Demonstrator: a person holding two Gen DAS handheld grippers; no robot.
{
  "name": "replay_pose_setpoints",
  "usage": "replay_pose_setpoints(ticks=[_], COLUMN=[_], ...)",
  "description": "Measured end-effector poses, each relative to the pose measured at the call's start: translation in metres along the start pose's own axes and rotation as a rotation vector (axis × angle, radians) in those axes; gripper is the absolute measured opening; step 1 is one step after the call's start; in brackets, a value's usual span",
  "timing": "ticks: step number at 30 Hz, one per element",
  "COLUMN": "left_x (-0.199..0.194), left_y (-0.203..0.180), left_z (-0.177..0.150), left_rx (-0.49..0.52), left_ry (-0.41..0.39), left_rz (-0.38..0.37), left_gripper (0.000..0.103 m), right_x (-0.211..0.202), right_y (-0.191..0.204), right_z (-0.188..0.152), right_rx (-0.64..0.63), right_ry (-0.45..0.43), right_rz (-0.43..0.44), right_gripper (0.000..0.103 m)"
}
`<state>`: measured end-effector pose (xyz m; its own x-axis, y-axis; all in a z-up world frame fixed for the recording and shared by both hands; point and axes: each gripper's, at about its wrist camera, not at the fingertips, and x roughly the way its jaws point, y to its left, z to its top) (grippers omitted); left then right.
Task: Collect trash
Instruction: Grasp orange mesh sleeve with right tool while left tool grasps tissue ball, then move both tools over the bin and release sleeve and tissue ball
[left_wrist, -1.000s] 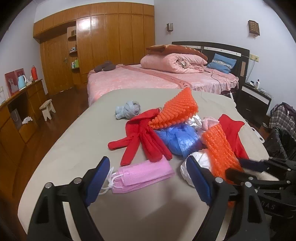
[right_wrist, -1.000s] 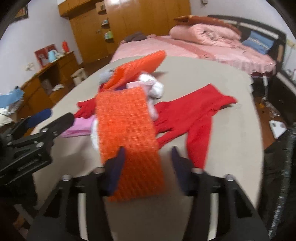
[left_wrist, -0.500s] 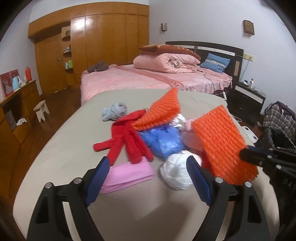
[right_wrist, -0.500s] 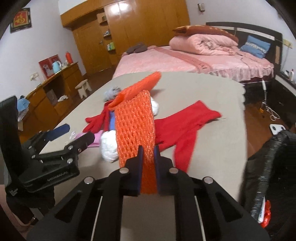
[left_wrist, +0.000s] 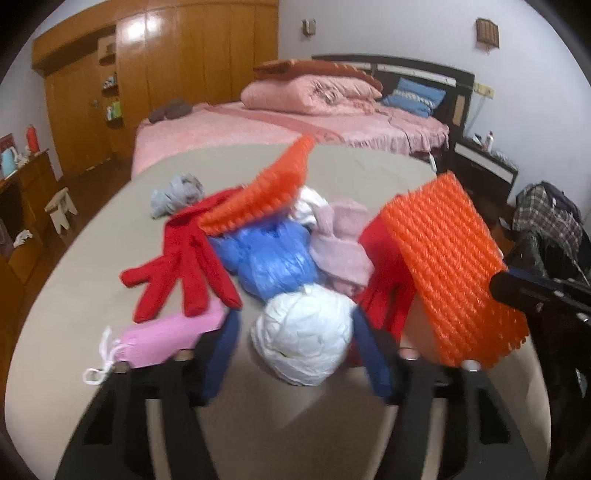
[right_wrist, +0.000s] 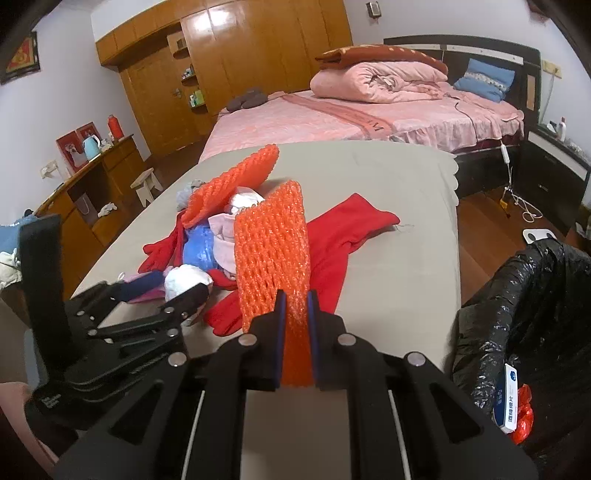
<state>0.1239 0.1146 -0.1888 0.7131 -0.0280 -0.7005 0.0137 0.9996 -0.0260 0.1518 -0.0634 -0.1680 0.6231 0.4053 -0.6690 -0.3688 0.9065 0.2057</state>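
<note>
Beige cloth covers the wide surface (right_wrist: 388, 258), with a pink-quilted bed (right_wrist: 332, 122) beyond at twelve o'clock. At four o'clock stands a black plastic trash bag (right_wrist: 517, 314). Right gripper (right_wrist: 295, 332) fingers pinch an orange foam net sleeve (right_wrist: 273, 254) lifted above the surface. Left gripper (left_wrist: 295, 354) fingers are closing around a crumpled white plastic ball (left_wrist: 303, 336), not yet pressing it.
</note>
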Motion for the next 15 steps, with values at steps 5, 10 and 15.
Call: replay_pose_setpoints(ticks=[5, 10, 15], left_x=[-0.002, -0.021, -0.045], left_y=[0.001, 0.002, 0.001], left_z=[-0.002, 0.001, 0.011], left_rx=[-0.008, -0.014, -0.013], left_ry=[0.002, -0.063, -0.115], left_rz=[-0.030, -0.009, -0.005], left_gripper=[0.036, 0.035, 0.035], right_x=[-0.001, -0.011, -0.022], right_y=[-0.002, -0.001, -0.001], right_z=[0.000, 0.001, 0.006], right_rx=[0.009, 0.014, 0.019], right_ry=[0.002, -0.015, -0.039], right_rz=[-0.003, -0.003, 0.003], right_gripper=[0.011, 0.011, 0.011])
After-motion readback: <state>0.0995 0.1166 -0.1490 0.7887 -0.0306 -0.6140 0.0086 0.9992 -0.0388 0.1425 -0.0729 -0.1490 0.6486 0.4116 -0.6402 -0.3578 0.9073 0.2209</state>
